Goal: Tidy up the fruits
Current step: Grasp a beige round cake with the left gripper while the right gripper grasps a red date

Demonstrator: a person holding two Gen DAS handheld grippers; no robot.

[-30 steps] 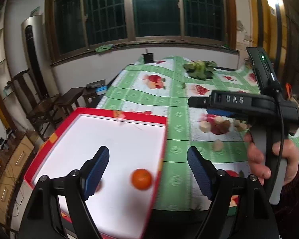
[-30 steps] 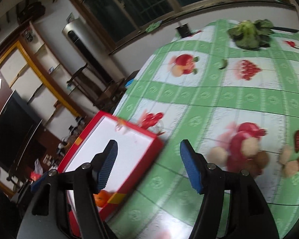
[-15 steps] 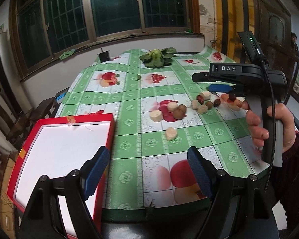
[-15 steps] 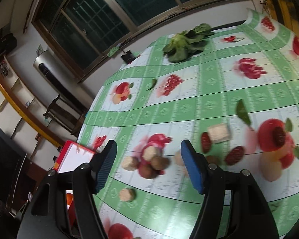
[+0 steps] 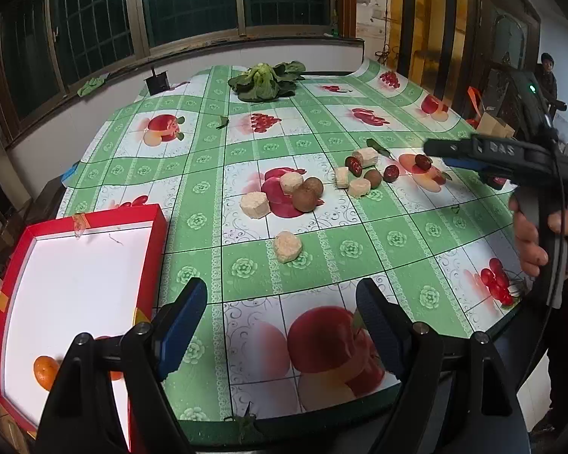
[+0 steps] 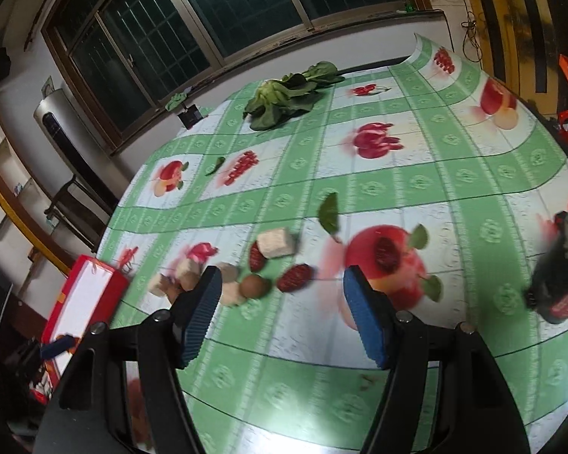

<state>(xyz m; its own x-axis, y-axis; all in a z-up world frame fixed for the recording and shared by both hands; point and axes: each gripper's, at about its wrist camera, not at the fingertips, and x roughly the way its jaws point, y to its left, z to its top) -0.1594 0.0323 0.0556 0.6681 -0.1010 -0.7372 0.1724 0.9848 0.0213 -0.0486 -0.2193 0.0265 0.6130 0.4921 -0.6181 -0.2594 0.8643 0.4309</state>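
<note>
A red box with a white floor [image 5: 75,265] sits at the table's left edge; an orange [image 5: 44,370] lies in its near corner. It also shows in the right wrist view [image 6: 83,299]. Brown round fruits [image 5: 305,198], red dates [image 5: 390,173] and pale cut chunks [image 5: 287,246] lie scattered mid-table. My left gripper [image 5: 280,325] is open and empty above the table's near edge. My right gripper [image 6: 282,314] is open and empty, hovering just short of a brown fruit [image 6: 254,285] and a date [image 6: 294,283]. Its body shows at the right in the left wrist view [image 5: 511,159].
A green checked tablecloth [image 5: 397,227] with printed fruit covers the table. Leafy greens [image 5: 265,81] lie at the far side beside a small dark pot [image 5: 157,83]. A dark object with a red label [image 6: 560,268] stands at the right. Chairs and windows are behind.
Both grippers have swung right, away from the red box and toward the scattered fruit. The right gripper is now closer to the dates. Both stayed open.
</note>
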